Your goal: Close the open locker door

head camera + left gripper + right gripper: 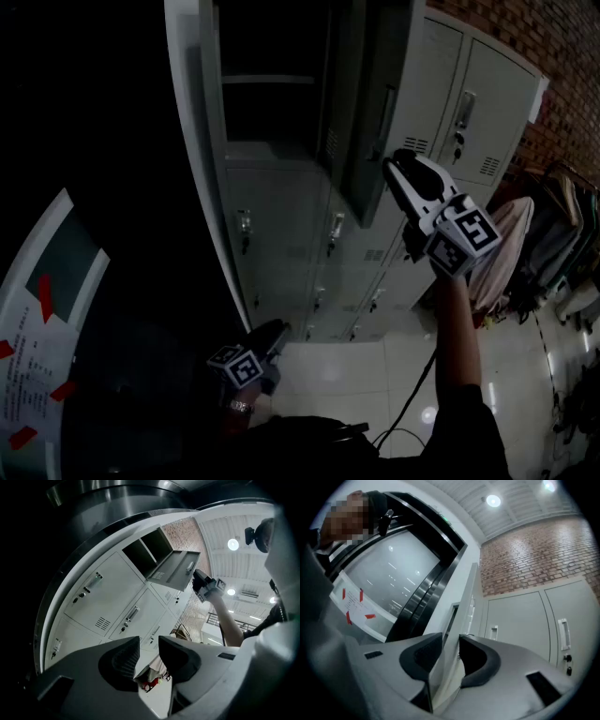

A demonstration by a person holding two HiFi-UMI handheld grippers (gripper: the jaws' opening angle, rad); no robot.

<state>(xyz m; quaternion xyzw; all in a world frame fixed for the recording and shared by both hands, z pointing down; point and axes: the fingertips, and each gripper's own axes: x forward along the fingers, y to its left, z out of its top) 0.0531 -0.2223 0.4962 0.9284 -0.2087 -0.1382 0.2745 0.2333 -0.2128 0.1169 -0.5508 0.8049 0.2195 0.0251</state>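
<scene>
Grey steel edge of the locker door (364, 141) stands upright between the spread jaws of our right tool (450, 640), seemingly unpinched, its opening (272, 56) at nine o'clock.

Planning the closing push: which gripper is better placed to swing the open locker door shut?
Right: the right gripper straddles the locker door edge; the left gripper hangs low, empty.

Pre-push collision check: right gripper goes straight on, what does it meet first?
The open grey metal locker door: its edge already sits between the right gripper's fingers. Whether they touch it is unclear.
</scene>
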